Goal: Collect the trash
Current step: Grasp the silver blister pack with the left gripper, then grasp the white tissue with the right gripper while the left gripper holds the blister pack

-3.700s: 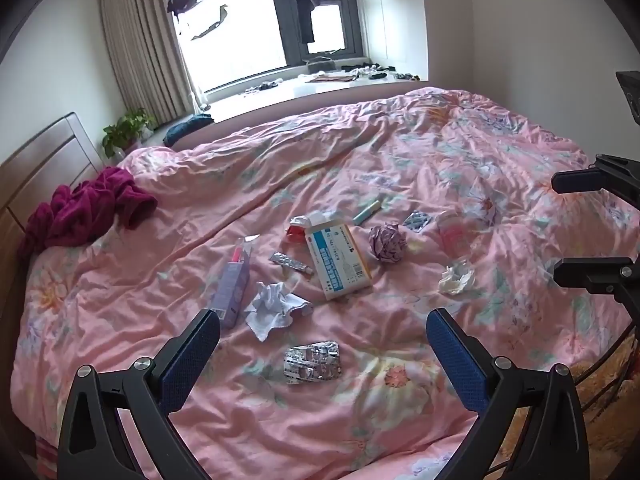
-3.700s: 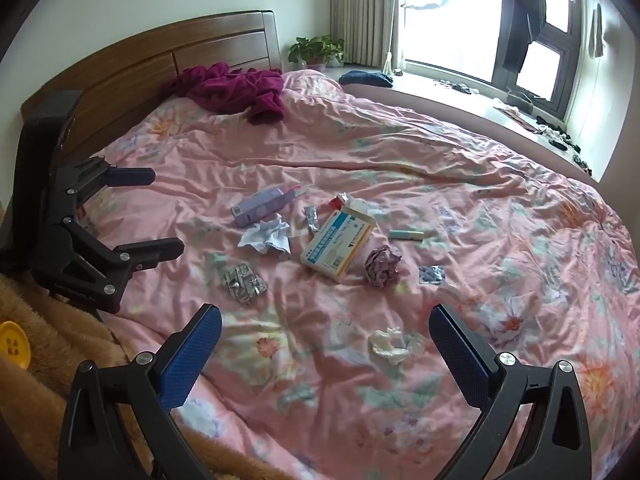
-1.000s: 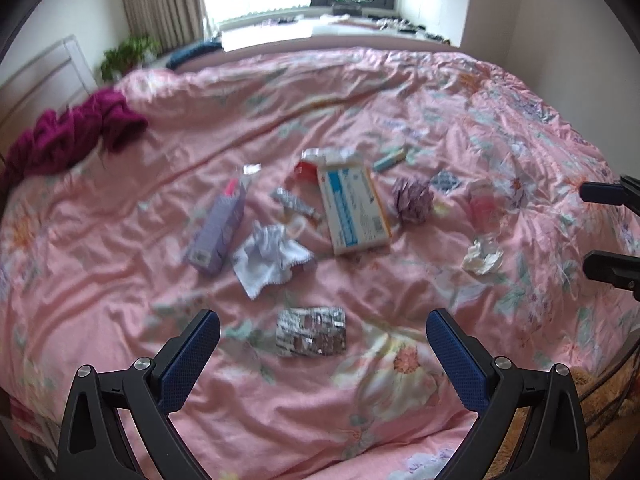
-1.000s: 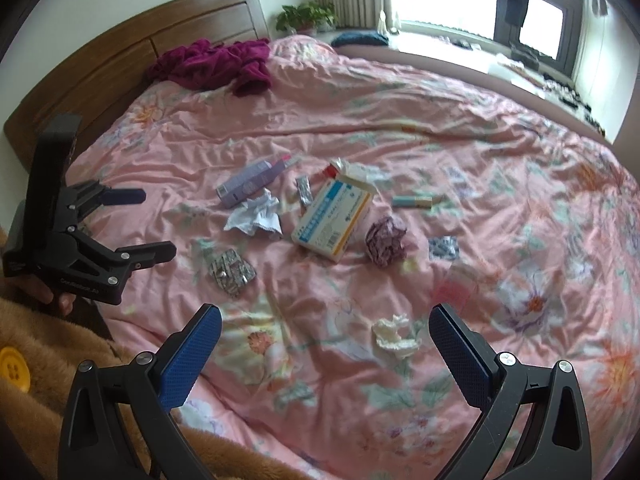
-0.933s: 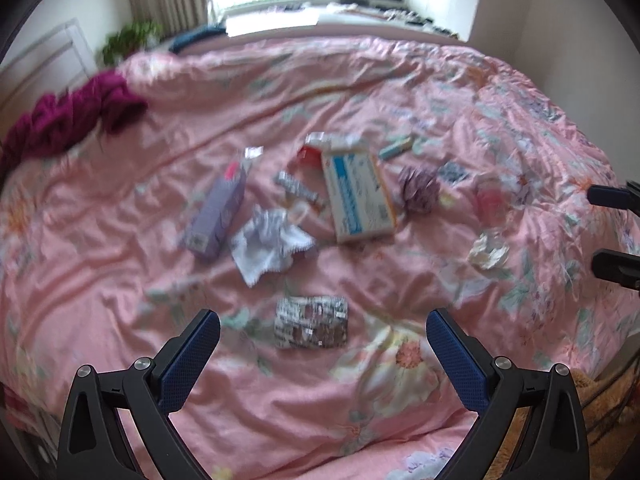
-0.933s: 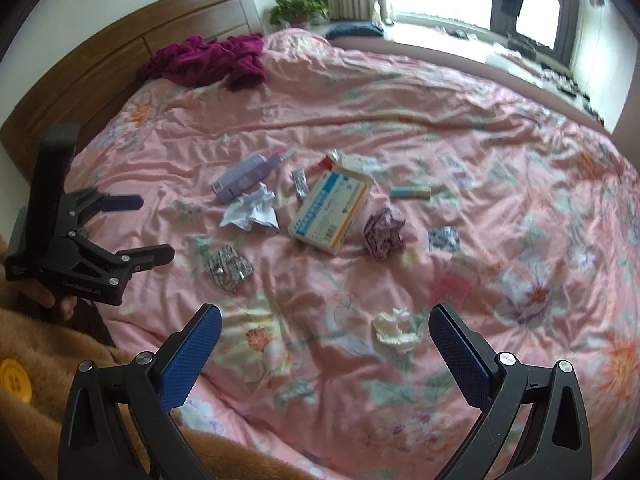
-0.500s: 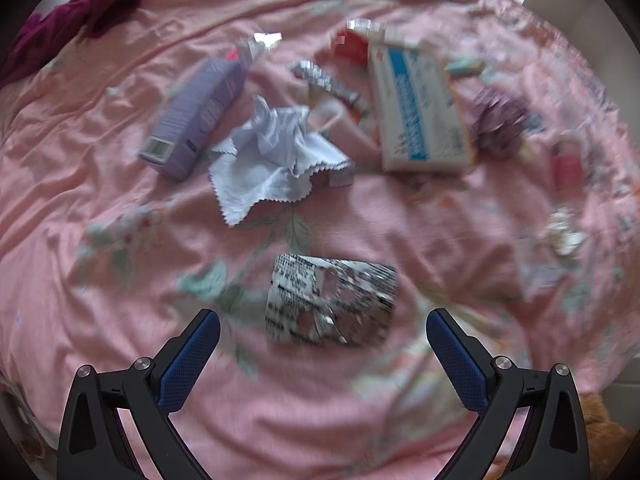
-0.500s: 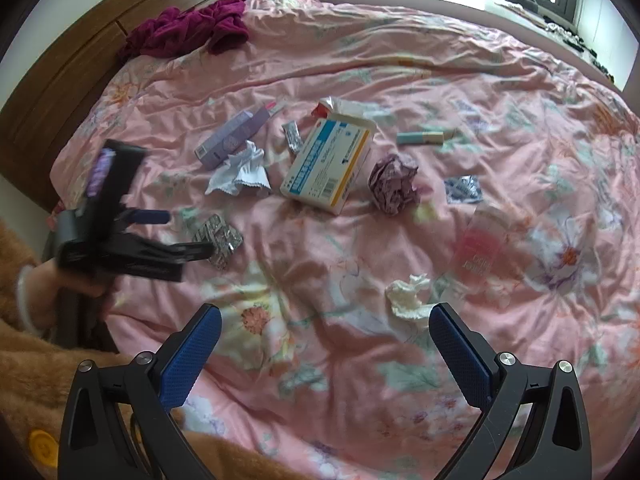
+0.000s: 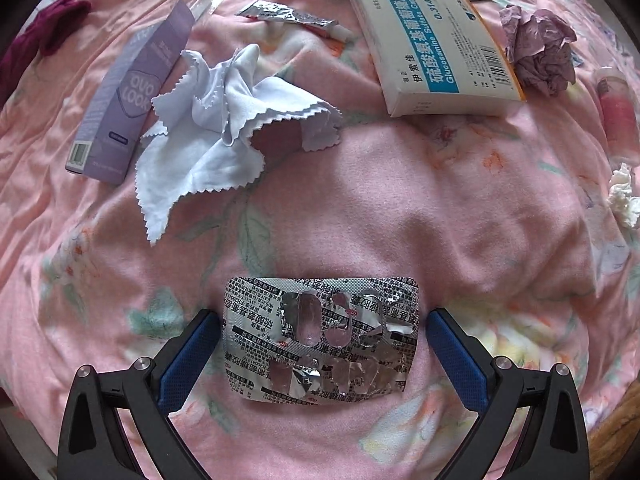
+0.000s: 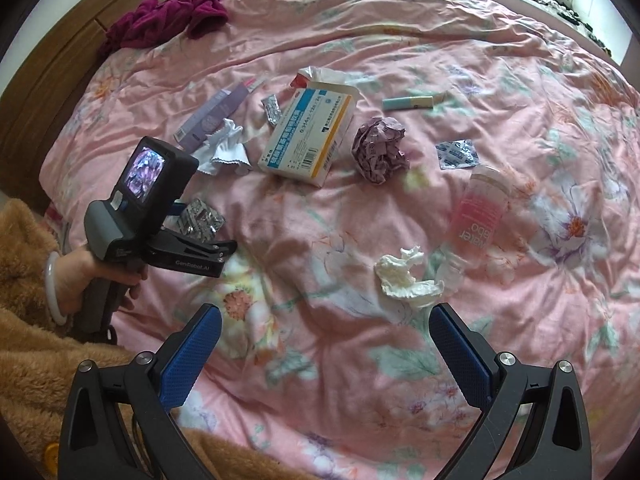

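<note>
the left gripper [image 9: 322, 344] is low over the pink floral quilt [image 9: 440, 208], its blue-padded fingers [image 9: 188, 354] spread either side of the crumpled silver foil blister pack [image 9: 322, 338], just beside its edges. the right gripper [image 10: 320, 350] hovers with fingers spread wide near a crumpled white tissue [image 10: 406, 274].

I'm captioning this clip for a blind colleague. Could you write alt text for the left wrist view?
The open left gripper straddles an emptied foil blister pack lying on a pink floral duvet, one blue pad on each side. Beyond it lie a white cloth, a purple carton, a blue-and-white medicine box and a crumpled purple paper ball.
</note>
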### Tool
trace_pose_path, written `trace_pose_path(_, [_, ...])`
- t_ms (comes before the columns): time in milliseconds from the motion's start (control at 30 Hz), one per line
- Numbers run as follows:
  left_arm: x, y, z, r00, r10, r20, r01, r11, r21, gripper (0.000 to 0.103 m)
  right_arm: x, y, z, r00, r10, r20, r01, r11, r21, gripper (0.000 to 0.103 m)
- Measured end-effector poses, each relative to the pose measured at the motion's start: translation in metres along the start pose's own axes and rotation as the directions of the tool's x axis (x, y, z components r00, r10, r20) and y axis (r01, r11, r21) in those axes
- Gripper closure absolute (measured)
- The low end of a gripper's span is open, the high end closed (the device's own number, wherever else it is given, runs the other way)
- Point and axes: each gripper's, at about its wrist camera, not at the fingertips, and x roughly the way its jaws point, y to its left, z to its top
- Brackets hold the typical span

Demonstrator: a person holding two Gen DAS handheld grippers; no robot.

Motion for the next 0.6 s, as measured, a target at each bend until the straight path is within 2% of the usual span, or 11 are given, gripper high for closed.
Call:
trace_pose_path(100, [0.002, 0.001, 0.001, 0.999, -0.012, -0.040, 0.011, 1.000, -0.016, 0.005, 0.003, 0.001, 0.004, 1.000, 0.007, -0.003, -0.007, 1.000, -0.006, 0.000])
trace_pose_path(200, [0.005, -0.005, 0.008, 0.999, -0.013, -0.049, 0.012, 1.000, -0.013, 0.023, 0.006, 0.004, 0.007, 1.000, 0.012, -0.008, -0.012, 1.000, -0.019, 0.000])
trace_pose_path(433, [-0.007, 0.004, 0.027, 0.997, -0.043, -0.059, 0.041, 0.998, -0.036, 0.025, 0.009, 0.006, 0.011, 1.000, 0.015, -0.015, -0.015, 1.000, -0.020, 0.000])
trace_pose_path(500, [-0.011, 0.005, 0.030, 0.996, -0.059, -0.060, 0.057, 0.998, -0.041, 0.043, 0.009, 0.005, 0.013, 1.000, 0.012, -0.016, -0.012, 1.000, -0.015, 0.000])
trace_pose_path(600, [-0.013, 0.005, 0.037, 0.995, -0.071, -0.065, 0.068, 0.997, -0.044, 0.043, 0.010, 0.003, 0.017, 1.000, 0.012, -0.014, -0.012, 1.000, -0.001, 0.000])
